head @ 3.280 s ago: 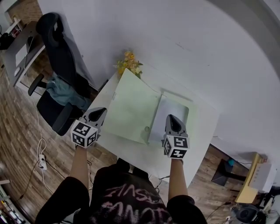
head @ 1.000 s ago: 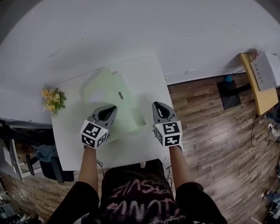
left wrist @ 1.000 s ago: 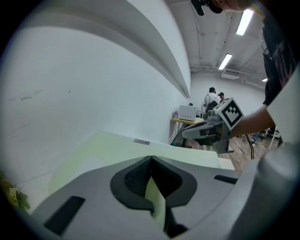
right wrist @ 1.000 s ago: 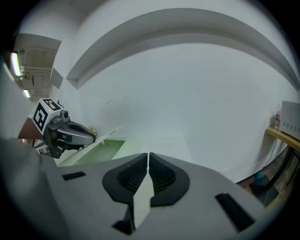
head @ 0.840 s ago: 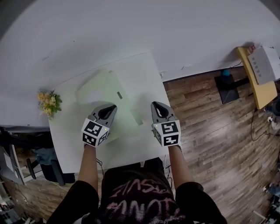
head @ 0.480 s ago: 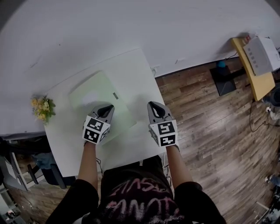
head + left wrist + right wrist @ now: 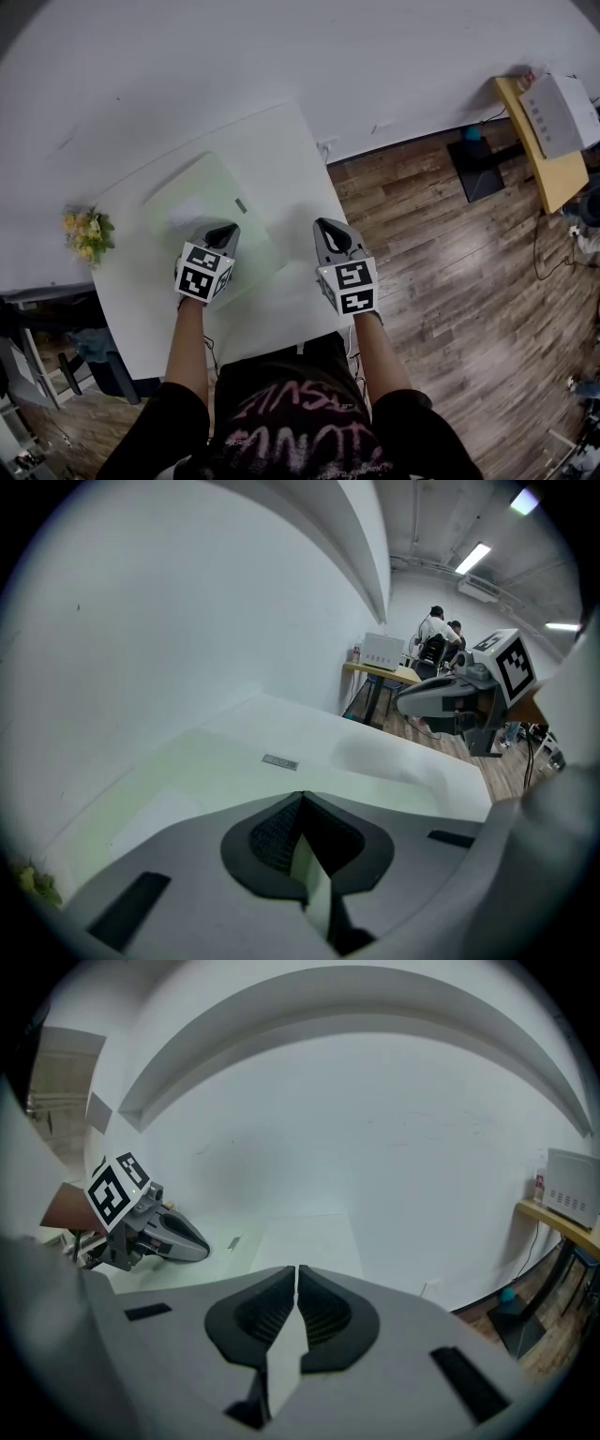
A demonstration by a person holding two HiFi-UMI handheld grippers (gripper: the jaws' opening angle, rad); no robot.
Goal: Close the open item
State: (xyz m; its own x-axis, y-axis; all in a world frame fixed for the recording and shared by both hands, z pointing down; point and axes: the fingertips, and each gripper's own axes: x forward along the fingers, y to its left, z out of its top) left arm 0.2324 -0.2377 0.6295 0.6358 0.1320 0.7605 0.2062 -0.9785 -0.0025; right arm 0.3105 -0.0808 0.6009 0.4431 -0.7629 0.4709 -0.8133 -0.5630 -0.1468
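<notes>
A pale green folder (image 7: 202, 211) lies flat on the white table (image 7: 291, 155), its cover down and a small grey tab (image 7: 241, 204) on top. My left gripper (image 7: 225, 232) is shut and empty, hovering over the folder's near right corner. In the left gripper view the folder (image 7: 211, 771) spreads out just past the left gripper (image 7: 298, 797), whose jaws meet. My right gripper (image 7: 330, 228) is shut and empty too, above the table's right part, clear of the folder. In the right gripper view the right gripper (image 7: 292, 1269) points across the table toward the wall.
A bunch of yellow flowers (image 7: 82, 234) sits at the table's left edge. Wooden floor (image 7: 441, 244) lies to the right, with a yellow desk carrying a white device (image 7: 555, 108) further off. A black chair (image 7: 66, 352) stands at the lower left.
Earlier the folder lay open with a white sheet showing; now its cover is down. Over the last second both grippers stayed shut, and the left one came nearer over the folder.
</notes>
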